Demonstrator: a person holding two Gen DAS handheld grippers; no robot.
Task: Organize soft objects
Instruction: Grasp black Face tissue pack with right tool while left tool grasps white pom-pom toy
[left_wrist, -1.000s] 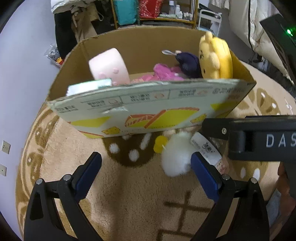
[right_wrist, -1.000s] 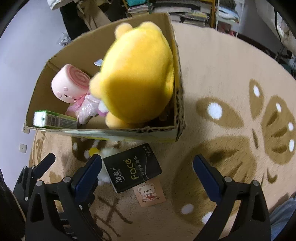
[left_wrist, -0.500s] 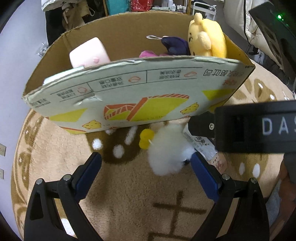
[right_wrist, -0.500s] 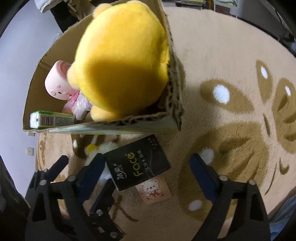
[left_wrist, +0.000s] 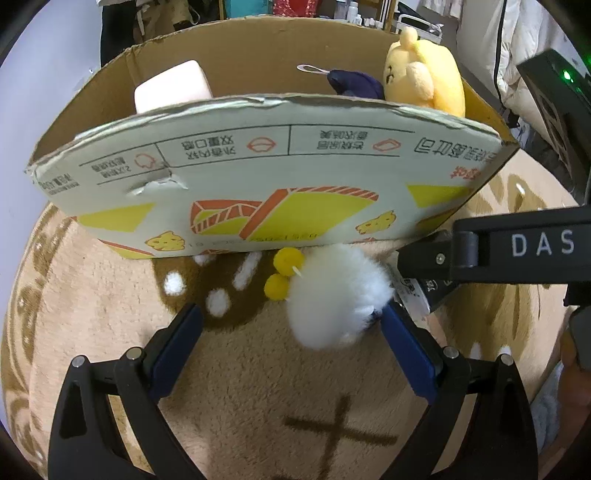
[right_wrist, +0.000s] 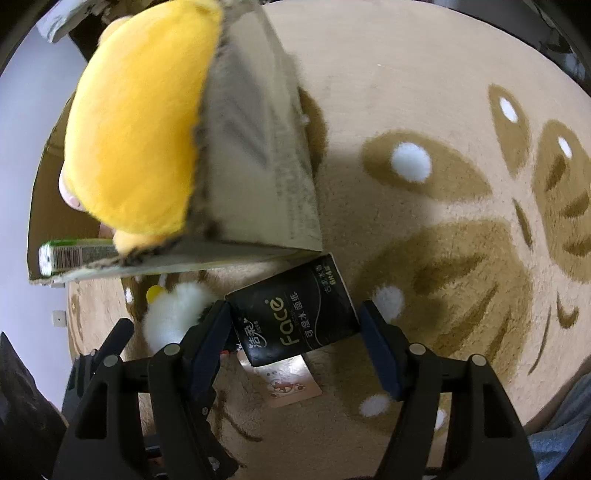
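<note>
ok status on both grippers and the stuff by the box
Left gripper open, white fluffy toy at its right finger. Right gripper closing around black tissue pack. Cardboard box close ahead.

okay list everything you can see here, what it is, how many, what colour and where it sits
cardboard box: one, brown with a white and yellow printed front, on the rug
yellow plush: one, in the box's right end
pink plush: one, in the box's left end
dark purple toy: one, in the box beside the yellow plush
green carton: one, in the box's near left corner
white fluffy toy: one, with yellow pompoms, on the rug before the box
black tissue pack: one, between the right gripper's closing jaws
bear card: one, under the pack
rug: one, beige and brown
left gripper: open
right gripper: closing
</note>
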